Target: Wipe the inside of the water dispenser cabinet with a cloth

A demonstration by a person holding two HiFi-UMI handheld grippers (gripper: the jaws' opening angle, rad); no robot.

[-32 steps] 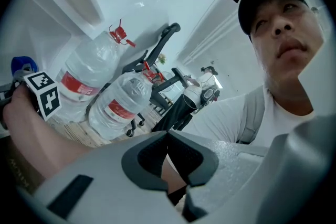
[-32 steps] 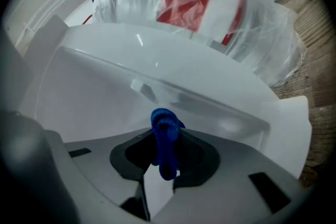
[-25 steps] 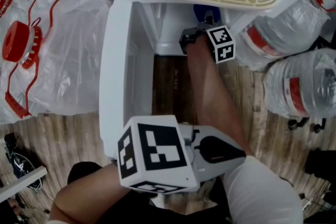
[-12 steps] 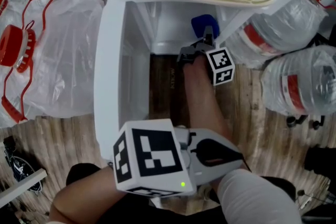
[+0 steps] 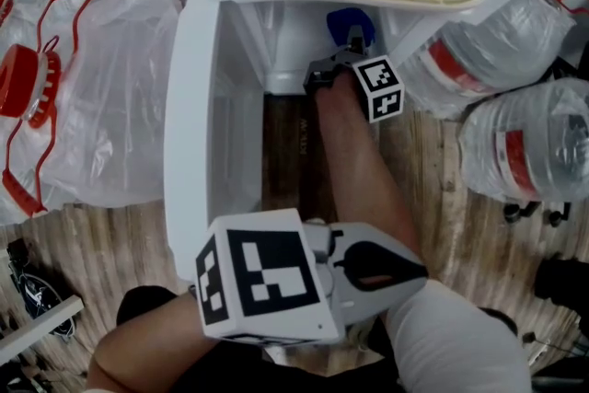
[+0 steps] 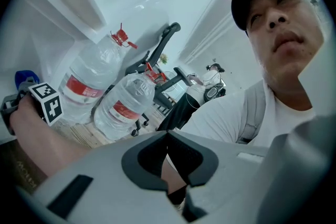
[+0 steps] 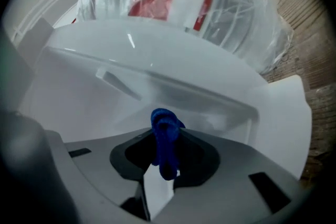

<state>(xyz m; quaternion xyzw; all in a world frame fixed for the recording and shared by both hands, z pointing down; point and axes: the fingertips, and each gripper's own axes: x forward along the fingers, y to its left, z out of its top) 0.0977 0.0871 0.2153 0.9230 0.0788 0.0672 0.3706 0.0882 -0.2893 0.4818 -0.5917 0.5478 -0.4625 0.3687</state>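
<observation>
White cabinet, cloth between right jaws

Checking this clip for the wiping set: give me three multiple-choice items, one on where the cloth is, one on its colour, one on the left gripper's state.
1. Where is the cloth relative to the water dispenser cabinet? A) lying outside it B) inside it, in the right gripper C) draped over its top
2. What colour is the cloth? A) red B) yellow C) blue
3. How is the left gripper? A) shut on nothing B) wide open C) shut on the cloth

1 B: the right gripper's jaws clamp it between the white cabinet walls. 2 C: it is blue in the head and right gripper views. 3 A: its jaws meet, nothing between.
</observation>
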